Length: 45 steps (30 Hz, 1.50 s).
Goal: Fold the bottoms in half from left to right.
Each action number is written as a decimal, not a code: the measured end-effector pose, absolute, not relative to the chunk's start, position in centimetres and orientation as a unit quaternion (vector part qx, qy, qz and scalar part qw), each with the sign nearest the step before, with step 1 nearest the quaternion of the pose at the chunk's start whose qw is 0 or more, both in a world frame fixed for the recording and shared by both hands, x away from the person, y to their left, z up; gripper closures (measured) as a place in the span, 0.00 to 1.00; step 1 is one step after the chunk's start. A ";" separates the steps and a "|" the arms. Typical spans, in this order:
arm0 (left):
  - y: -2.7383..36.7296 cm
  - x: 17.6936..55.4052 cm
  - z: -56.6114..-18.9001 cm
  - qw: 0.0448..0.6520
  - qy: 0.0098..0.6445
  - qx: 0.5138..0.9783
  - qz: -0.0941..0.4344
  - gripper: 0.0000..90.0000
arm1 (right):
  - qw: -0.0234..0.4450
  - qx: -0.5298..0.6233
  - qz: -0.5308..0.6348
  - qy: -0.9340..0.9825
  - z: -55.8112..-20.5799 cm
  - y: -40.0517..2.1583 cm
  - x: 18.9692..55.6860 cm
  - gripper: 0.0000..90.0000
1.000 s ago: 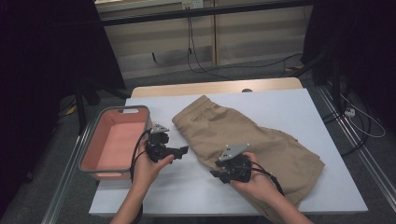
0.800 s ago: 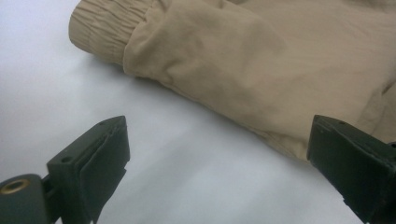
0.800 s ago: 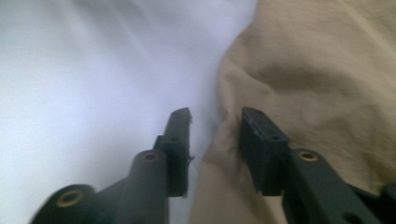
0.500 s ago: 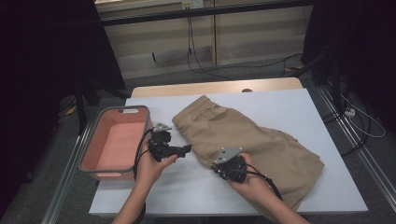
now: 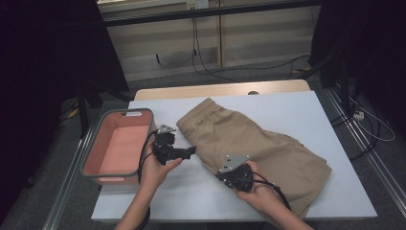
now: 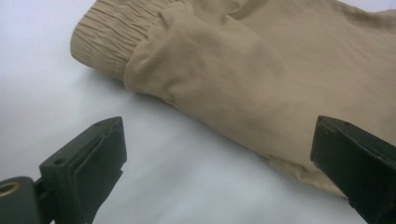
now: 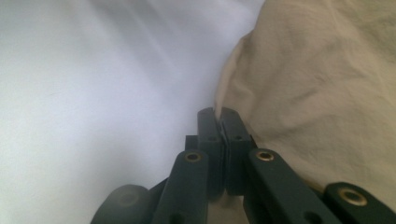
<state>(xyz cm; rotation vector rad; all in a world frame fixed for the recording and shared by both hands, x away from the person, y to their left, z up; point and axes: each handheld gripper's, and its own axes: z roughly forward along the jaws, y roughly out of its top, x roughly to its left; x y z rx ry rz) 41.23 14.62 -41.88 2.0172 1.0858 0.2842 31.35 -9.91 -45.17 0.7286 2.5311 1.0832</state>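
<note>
Khaki shorts lie spread across the white table, elastic waistband toward the left. My left gripper hovers just left of the waistband corner, open, its jaws wide apart over bare table and the cloth's edge. My right gripper sits at the shorts' near edge. Its jaws have just been closing and now meet, with the fabric's edge pinched between the pads.
A pink tub with a grey rim stands at the table's left edge, beside my left hand. Cables trail over the floor behind the table. A strip of white tabletop lies in front of the shorts.
The right gripper has edged slightly left along the shorts' near edge and tipped down onto it. The left gripper has stayed in place.
</note>
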 end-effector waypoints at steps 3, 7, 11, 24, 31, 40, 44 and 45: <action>14.7 41.4 -41.8 0.403 0.437 0.796 0.116 0.04 | 0.142 0.249 0.378 0.880 -45.2 -10.0 31.1 1.00; 14.6 41.7 -41.8 0.400 0.444 0.793 0.117 0.04 | 0.137 0.246 0.380 0.881 -45.2 -10.1 30.5 1.00; 14.8 41.9 -41.9 0.394 0.448 0.795 0.113 0.04 | 0.125 0.231 0.376 0.889 -45.1 -9.9 29.9 1.00; 14.2 43.2 -42.6 0.384 0.462 0.791 0.116 0.05 | 0.126 0.270 0.403 0.865 -43.8 -11.4 30.0 0.45; 14.1 44.2 -43.6 0.374 0.472 0.790 0.117 0.06 | 0.135 0.300 0.417 0.847 -43.1 -13.7 31.0 0.26; 13.3 45.3 -44.5 0.360 0.474 0.795 0.113 0.06 | 0.152 0.329 0.418 0.833 -42.9 -15.5 31.5 0.18; 13.0 45.9 -45.0 0.356 0.477 0.796 0.112 0.06 | 0.156 0.333 0.413 0.833 -43.1 -15.7 31.6 0.17; 13.0 46.0 -45.1 0.355 0.481 0.794 0.112 0.06 | 0.156 0.335 0.415 0.832 -43.1 -15.8 31.6 0.17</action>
